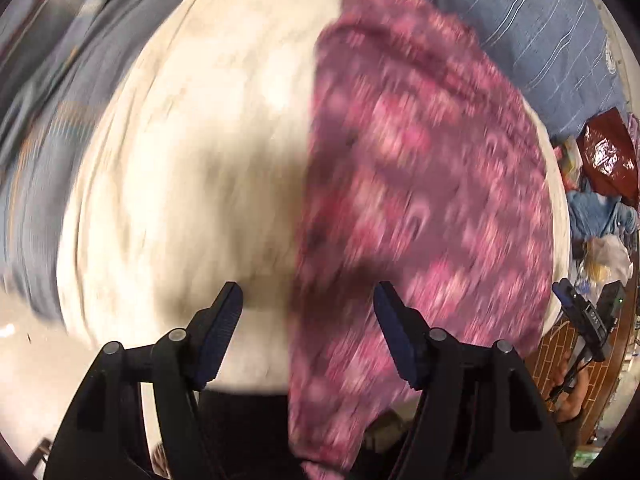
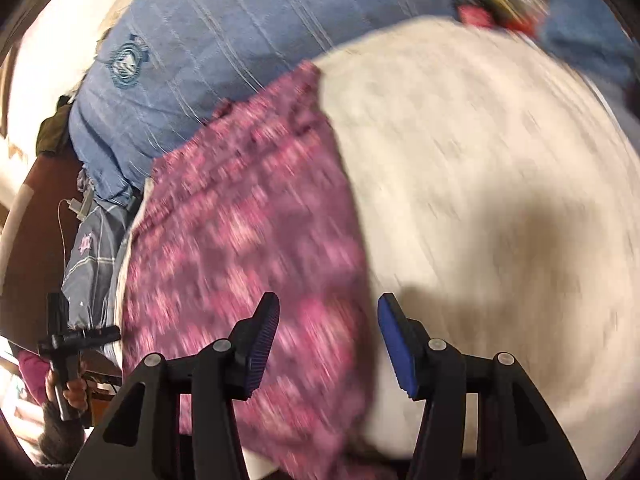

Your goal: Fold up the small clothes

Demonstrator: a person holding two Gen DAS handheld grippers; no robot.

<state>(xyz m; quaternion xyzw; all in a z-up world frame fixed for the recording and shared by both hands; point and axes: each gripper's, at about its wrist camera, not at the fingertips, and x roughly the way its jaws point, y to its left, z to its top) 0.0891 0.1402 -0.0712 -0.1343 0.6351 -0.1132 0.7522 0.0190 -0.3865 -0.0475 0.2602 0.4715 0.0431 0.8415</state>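
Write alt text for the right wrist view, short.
A pink-and-maroon patterned garment lies on a cream work surface, motion-blurred, with the right gripper open above its edge and nothing between the blue pads. Behind is blue striped bedding; at lower left a hand holds the left gripper.

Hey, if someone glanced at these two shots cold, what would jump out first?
A pink patterned garment lies spread on a cream cloth, blurred in both views. The left claw and right claw are both open and empty above it. A blue striped blanket lies behind.
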